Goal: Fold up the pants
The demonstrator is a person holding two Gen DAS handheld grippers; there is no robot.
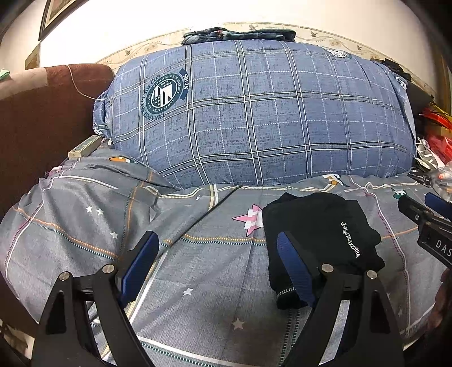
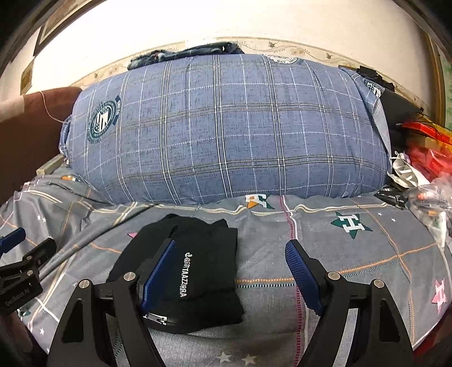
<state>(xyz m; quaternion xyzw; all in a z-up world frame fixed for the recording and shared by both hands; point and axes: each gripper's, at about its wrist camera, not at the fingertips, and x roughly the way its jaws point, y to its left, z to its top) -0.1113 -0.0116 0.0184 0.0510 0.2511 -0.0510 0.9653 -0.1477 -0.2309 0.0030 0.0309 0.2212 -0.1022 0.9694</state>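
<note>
Black pants (image 2: 197,262) with white lettering, grey star-print sheet (image 2: 353,254), blue plaid quilt (image 2: 226,127).

Both fisheye views are evenly and brightly lit; the far wall (image 1: 254,14) is washed out, edges are strongly bent and vignetted, shadows are soft

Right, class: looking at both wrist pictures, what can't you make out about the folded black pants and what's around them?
- Black pants, left wrist view: near edge hidden behind a claw finger.
- Pants label, right wrist view: too small to read.
- Dark clothes on top of the blue pillow: mostly hidden behind it.
- Red clutter: cut off at the right edge.
</note>
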